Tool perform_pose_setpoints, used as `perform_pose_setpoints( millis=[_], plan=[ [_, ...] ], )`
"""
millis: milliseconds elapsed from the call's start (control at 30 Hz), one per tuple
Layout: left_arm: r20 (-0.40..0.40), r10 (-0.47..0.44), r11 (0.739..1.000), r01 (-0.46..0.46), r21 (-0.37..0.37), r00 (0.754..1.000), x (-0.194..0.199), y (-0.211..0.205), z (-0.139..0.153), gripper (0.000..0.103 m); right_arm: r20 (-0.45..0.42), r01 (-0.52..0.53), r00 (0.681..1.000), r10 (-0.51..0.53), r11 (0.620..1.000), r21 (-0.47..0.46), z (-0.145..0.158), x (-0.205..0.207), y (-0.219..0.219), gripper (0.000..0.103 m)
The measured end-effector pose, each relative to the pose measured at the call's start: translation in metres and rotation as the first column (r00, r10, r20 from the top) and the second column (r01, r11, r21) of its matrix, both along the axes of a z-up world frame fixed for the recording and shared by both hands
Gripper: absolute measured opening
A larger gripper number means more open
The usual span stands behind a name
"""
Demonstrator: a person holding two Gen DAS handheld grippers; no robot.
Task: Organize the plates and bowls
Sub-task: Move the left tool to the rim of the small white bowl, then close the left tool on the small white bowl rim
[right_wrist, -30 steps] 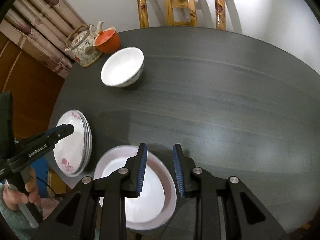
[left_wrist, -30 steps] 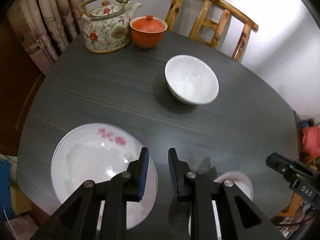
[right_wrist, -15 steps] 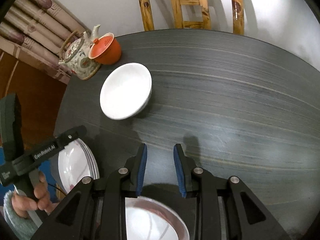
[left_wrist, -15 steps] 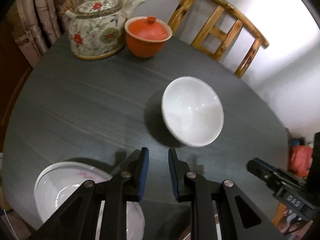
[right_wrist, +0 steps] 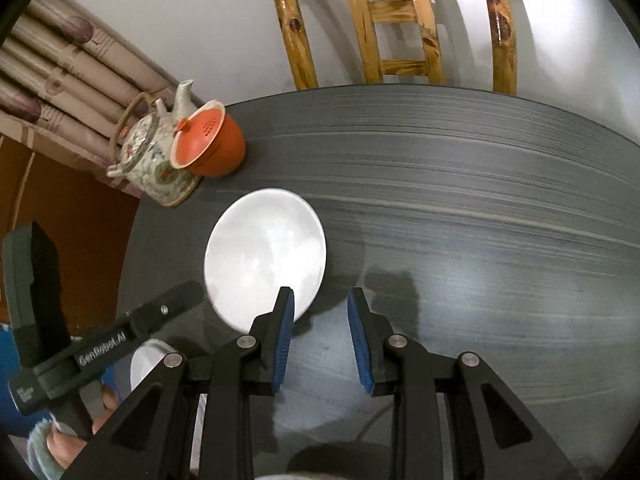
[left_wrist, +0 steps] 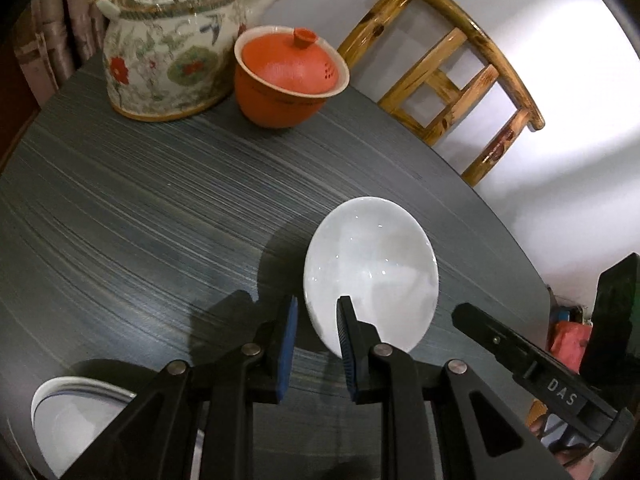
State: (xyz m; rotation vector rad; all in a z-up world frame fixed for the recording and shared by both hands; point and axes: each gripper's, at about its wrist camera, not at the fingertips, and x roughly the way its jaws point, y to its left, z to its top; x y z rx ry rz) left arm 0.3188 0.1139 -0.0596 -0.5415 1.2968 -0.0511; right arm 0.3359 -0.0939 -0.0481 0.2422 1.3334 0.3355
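Both the left hand-held gripper (left_wrist: 314, 320) and the right hand-held gripper (right_wrist: 320, 312) hover slightly spread and empty-jawed at the white bowl (left_wrist: 370, 272) on the dark worktop (left_wrist: 160, 216).

Dark table (left_wrist: 168, 216) bears bowl (left_wrist: 372, 276), teapot (left_wrist: 168, 40), orange lidded cup (left_wrist: 288, 76), plates (left_wrist: 72, 420)

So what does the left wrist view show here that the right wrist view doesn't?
Only the left wrist view shows the plate at the table's near edge, clearly seen, and the right hand-held gripper's side.

Only the right wrist view shows the curtain clearly, the person's hand on the left hand-held gripper's grip, and the table's bare right side.

Both show the white bowl, floral teapot, orange lidded cup and wooden chair.
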Motion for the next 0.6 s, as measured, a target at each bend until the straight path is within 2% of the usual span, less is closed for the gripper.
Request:
perform_pose_setpoints(
  millis=[400, 600],
  plan=[
    [-0.039, -0.011, 0.999, 0.013, 0.038, 0.999, 0.023, -0.002, -0.027, 0.02, -0.063, 0.004, 0.998, -0.003, 1.0, 0.018, -0.04, 0.028, 0.006, 0.027],
    [-0.047, -0.02, 0.997, 0.023, 0.069, 0.999, 0.026, -0.003, -0.035, 0.02, -0.067, -0.012, 0.998, 0.013, 1.0, 0.02, -0.05, 0.033, 0.01, 0.027]
  ],
)
